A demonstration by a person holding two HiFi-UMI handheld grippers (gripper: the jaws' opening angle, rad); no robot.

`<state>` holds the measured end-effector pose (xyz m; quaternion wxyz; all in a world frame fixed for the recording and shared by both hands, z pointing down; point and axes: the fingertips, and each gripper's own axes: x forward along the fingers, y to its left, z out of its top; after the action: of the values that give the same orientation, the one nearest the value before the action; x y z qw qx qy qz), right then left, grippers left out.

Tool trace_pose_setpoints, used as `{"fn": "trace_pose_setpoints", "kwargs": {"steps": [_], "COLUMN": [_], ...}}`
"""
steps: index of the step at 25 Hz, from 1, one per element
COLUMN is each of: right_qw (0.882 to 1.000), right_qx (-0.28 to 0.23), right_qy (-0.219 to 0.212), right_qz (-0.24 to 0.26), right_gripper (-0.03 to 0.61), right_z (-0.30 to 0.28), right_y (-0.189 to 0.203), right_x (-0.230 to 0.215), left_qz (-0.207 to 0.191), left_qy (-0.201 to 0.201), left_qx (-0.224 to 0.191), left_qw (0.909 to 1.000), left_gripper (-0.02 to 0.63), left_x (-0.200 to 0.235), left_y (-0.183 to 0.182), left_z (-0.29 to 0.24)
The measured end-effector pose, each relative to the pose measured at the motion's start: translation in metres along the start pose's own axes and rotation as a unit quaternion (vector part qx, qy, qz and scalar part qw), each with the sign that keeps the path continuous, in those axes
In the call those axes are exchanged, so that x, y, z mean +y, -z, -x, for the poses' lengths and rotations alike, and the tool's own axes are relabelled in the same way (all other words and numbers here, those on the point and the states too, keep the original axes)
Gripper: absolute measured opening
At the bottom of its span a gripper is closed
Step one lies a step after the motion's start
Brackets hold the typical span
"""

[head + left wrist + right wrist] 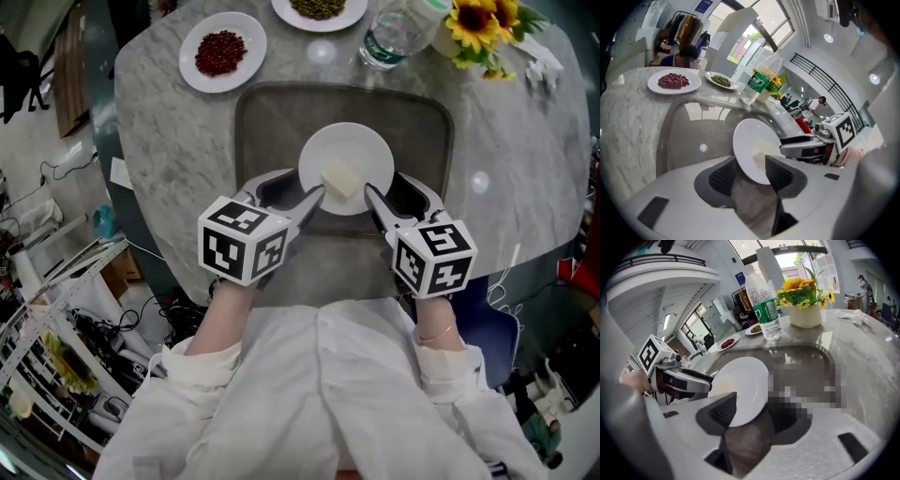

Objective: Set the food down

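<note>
A white plate (pixel 347 155) with a pale yellow block of food (pixel 339 178) lies in the grey tray (pixel 253 122). My left gripper (pixel 314 195) is at the plate's near left rim, my right gripper (pixel 370 195) at its near right rim. In the left gripper view the plate (pixel 752 140) has its rim between the spread jaws of the left gripper (pixel 751 176), with no squeeze to be seen. In the right gripper view the plate (pixel 745 385) sits beside the left pad of the right gripper (pixel 750 413); a mosaic patch hides the other pad. Both grippers look open.
The tray sits on a round marble table (pixel 159 131). At the back are a plate of red beans (pixel 222 52), a plate of green beans (pixel 319 9), a water bottle (pixel 389 37) and a vase of sunflowers (pixel 478 23). Racks and cables clutter the floor at left.
</note>
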<state>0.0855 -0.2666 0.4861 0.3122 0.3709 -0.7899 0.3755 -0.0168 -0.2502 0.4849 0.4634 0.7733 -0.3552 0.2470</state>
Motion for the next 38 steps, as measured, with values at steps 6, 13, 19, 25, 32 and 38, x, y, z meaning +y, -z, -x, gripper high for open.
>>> {"fn": "trace_pose_setpoints", "kwargs": {"steps": [6, 13, 19, 25, 32, 38], "right_qw": [1.0, 0.999, 0.997, 0.994, 0.988, 0.979], "right_qx": [-0.007, -0.032, -0.069, -0.107, -0.151, -0.194], "right_qy": [0.004, 0.009, 0.005, 0.01, 0.021, 0.007], "right_qz": [0.011, 0.017, 0.022, 0.024, 0.039, 0.058], "right_gripper": [0.175, 0.175, 0.175, 0.175, 0.173, 0.1], "right_z": [0.003, 0.019, 0.04, 0.072, 0.11, 0.145], "right_y": [-0.002, -0.006, -0.007, 0.005, 0.025, 0.033], "right_x": [-0.001, 0.006, 0.029, 0.055, 0.095, 0.141], "left_qz": [-0.012, -0.026, -0.047, -0.085, -0.123, -0.156], "left_qy": [0.01, 0.004, 0.007, 0.027, 0.076, 0.101], "left_qx": [-0.001, -0.025, -0.05, -0.08, -0.125, -0.162], "left_qw": [0.9999, 0.9994, 0.9976, 0.9928, 0.9816, 0.9691], "left_gripper": [0.215, 0.225, 0.225, 0.224, 0.198, 0.11], "left_x": [-0.004, -0.008, -0.018, -0.043, -0.086, -0.112], "left_y": [0.002, -0.001, 0.004, 0.014, 0.037, 0.05], "left_z": [0.002, 0.016, 0.042, 0.065, 0.105, 0.145]}}
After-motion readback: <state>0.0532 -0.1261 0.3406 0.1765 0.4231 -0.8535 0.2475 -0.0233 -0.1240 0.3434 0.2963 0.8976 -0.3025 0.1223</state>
